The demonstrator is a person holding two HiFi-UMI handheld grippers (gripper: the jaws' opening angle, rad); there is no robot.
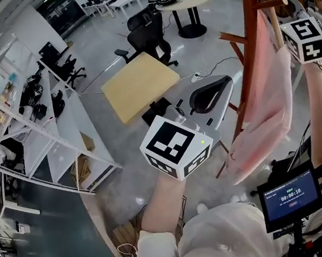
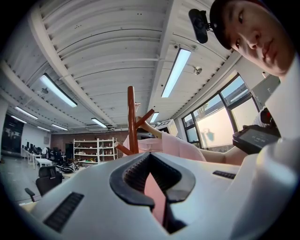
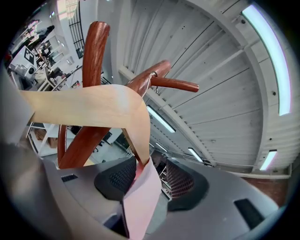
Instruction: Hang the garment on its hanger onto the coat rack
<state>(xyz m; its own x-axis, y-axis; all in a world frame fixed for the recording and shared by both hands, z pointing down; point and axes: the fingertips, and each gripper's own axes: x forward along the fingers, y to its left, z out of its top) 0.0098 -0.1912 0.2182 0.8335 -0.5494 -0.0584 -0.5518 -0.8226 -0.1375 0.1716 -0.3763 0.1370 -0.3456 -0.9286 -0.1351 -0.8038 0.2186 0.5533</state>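
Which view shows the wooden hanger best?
The right gripper view: the hanger is large and close, its end between that gripper's open fingers. The head view shows only a sliver above the garment; the left gripper view shows almost none.

The garment [image 1: 266, 99] is pale pink, shading to salmon in its folds. The coat rack [image 1: 247, 37] is glossy reddish-brown wood, and the hanger [image 3: 93, 105] is a light honey-coloured wood. The left gripper [image 2: 152, 171] and the right gripper [image 3: 149, 176] have light grey bodies with black ribbed pads. Each carries a white cube patterned with black square markers. The table [image 1: 139, 85] is pale yellow-tan, the office chairs [image 1: 148, 38] black, the floor [image 1: 98, 57] shiny grey and the shelving [image 1: 63, 145] white. A small screen [image 1: 289, 195] shows dark blue in a black frame.
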